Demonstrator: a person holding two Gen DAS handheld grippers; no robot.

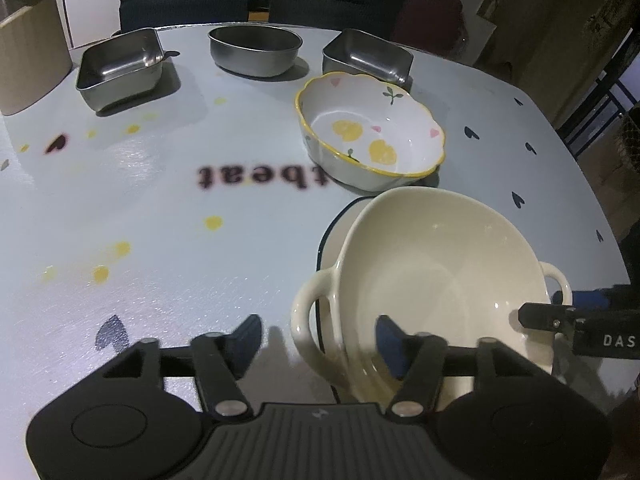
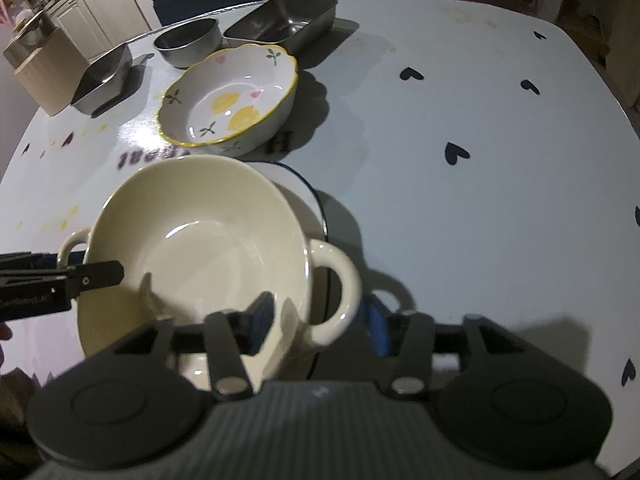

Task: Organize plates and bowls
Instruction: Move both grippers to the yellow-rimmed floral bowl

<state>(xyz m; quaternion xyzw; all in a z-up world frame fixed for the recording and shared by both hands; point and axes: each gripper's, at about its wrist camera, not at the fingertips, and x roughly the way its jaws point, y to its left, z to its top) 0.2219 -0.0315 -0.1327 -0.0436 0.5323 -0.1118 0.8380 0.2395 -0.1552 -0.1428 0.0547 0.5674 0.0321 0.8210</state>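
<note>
The cream two-handled bowl (image 1: 436,276) sits on a plate with a dark rim (image 2: 316,200) on the tabletop (image 1: 160,208). The left tool (image 1: 318,344) and the right tool (image 2: 318,324) both stand apart, each straddling one handle without pressing it. The risk: if a hand lifts away crookedly, a finger may hook the handle and drag the bowl off the plate, toward the flowered bowl (image 1: 368,128).
</note>
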